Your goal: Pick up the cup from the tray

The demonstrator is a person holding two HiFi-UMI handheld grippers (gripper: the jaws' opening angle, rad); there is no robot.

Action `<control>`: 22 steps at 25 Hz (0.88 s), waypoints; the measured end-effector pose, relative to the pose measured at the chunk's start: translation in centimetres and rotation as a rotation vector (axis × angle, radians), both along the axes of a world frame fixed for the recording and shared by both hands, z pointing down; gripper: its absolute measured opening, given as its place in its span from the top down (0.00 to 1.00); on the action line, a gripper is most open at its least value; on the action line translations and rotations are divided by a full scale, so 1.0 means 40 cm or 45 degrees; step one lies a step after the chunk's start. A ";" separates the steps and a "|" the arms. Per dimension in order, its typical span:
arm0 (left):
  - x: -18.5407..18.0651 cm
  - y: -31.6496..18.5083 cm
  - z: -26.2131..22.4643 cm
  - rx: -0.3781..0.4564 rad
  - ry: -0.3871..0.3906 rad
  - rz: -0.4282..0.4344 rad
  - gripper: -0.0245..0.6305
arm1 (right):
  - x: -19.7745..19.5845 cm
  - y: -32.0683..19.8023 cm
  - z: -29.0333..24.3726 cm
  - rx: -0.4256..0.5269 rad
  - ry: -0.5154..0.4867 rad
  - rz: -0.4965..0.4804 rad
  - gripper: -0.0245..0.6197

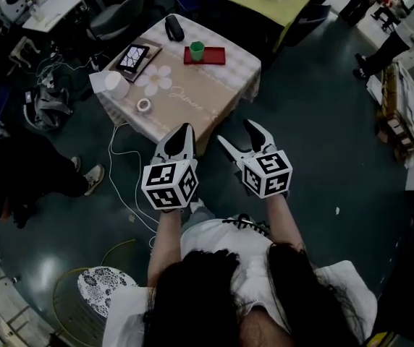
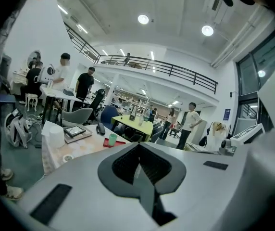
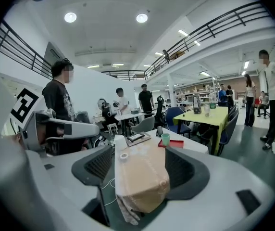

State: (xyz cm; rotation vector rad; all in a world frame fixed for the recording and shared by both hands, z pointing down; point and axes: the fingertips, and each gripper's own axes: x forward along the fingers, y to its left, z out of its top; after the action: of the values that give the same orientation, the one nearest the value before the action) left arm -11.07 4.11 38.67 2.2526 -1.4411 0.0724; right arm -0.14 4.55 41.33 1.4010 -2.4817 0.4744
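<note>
- Head view: I get a dim picture. The green cup (image 1: 197,50) stands on the red tray (image 1: 214,56), upper centre on the desk (image 1: 221,85). The left gripper (image 1: 185,130) and right gripper (image 1: 236,131) are mid-frame, short of it.
- Left gripper view: jaws together, holding nothing.
- Right gripper view: jaws wide apart, empty, with the desk far beyond.

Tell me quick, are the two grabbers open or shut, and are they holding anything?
Left gripper: shut, holding nothing.
Right gripper: open, nothing between its jaws.
</note>
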 end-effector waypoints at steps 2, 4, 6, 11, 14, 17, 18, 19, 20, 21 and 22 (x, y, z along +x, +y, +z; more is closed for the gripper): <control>-0.021 -0.024 0.006 -0.003 -0.010 0.005 0.96 | -0.015 -0.023 0.005 0.001 -0.007 0.017 0.44; -0.036 -0.046 0.007 -0.006 -0.011 0.009 0.96 | -0.019 -0.047 0.007 -0.004 -0.020 0.041 0.44; -0.048 -0.067 0.004 -0.006 -0.016 0.012 0.96 | -0.019 -0.070 0.008 -0.009 -0.028 0.063 0.44; -0.067 -0.118 0.007 0.006 -0.036 0.007 0.96 | -0.029 -0.132 0.016 -0.012 -0.032 0.051 0.44; -0.074 -0.152 0.015 0.000 -0.051 0.003 0.96 | -0.032 -0.180 0.021 -0.007 -0.049 0.057 0.44; -0.080 -0.197 0.022 -0.003 -0.036 -0.019 0.96 | -0.031 -0.243 0.029 0.010 -0.002 0.059 0.44; -0.082 -0.215 0.024 0.000 -0.040 -0.032 0.96 | -0.031 -0.266 0.031 0.013 0.006 0.052 0.44; -0.085 -0.235 0.025 0.005 -0.050 -0.046 0.96 | -0.033 -0.290 0.032 0.014 0.009 0.045 0.44; -0.089 -0.256 0.027 0.007 -0.059 -0.060 0.96 | -0.035 -0.314 0.033 0.014 0.011 0.036 0.44; -0.092 -0.279 0.029 0.007 -0.066 -0.072 0.96 | -0.036 -0.339 0.037 0.010 0.012 0.027 0.44; -0.093 -0.302 0.032 0.004 -0.070 -0.081 0.96 | -0.037 -0.364 0.041 0.003 0.014 0.017 0.44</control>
State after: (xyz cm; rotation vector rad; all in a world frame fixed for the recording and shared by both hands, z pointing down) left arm -14.79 -7.97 39.96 2.2212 -1.5411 0.1125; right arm -1.64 -10.01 42.97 1.4181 -2.4666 0.4655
